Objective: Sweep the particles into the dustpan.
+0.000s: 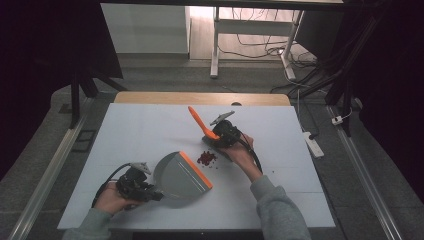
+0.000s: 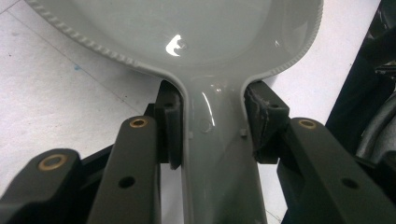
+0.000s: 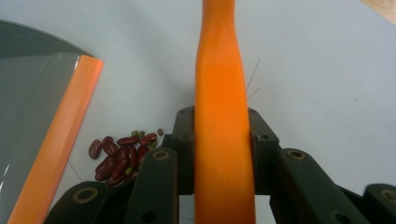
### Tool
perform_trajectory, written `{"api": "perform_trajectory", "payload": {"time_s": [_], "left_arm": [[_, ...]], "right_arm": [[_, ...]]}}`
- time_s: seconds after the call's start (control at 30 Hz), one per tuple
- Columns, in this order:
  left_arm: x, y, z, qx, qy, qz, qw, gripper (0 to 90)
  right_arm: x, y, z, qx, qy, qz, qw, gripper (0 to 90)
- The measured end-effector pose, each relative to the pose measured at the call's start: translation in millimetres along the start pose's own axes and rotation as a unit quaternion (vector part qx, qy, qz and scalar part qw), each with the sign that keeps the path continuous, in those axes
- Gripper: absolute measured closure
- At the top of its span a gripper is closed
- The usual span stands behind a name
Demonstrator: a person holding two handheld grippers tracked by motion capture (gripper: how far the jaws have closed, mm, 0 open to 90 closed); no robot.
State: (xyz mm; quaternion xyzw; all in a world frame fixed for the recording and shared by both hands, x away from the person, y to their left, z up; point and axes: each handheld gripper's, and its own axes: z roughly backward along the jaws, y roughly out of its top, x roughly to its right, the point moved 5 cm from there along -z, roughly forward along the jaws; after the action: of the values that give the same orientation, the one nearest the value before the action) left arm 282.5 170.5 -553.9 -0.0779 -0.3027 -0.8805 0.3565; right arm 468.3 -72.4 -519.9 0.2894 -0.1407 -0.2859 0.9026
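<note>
A grey dustpan (image 1: 177, 175) with an orange lip (image 1: 196, 170) lies on the white table, its lip facing right. My left gripper (image 1: 150, 192) is shut on the dustpan's handle (image 2: 219, 154), with a pad on each side of it. A small pile of red beans (image 1: 206, 158) with a few green ones (image 3: 137, 134) lies just off the lip. My right gripper (image 1: 216, 136) is shut on the orange handle (image 3: 223, 116) of a brush (image 1: 199, 120), which slants up and to the left beside the beans. The brush head is hidden behind the gripper.
The white table (image 1: 150, 125) has bare room to the left and right of the hands. A stray bean (image 1: 273, 171) lies right of the right forearm. Beyond the far edge stand a desk frame (image 1: 215, 45) and floor cables (image 1: 260, 50).
</note>
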Motion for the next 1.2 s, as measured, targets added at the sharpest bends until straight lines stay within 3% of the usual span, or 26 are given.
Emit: {"api": "perform_trajectory", "payload": {"time_s": [0.53,1.2], "left_arm": [[0.2,0.1,0.0,-0.002,0.001,-0.001,1.0000,61.2],[0.5,0.3,-0.4,-0.001,0.001,-0.001,1.0000,61.2]], "right_arm": [[-18.7,-0.6,0.4,-0.005,0.007,0.019,0.9998,70.4],[-45.5,-0.4,2.1,0.003,0.044,0.031,0.9986,70.4]]}}
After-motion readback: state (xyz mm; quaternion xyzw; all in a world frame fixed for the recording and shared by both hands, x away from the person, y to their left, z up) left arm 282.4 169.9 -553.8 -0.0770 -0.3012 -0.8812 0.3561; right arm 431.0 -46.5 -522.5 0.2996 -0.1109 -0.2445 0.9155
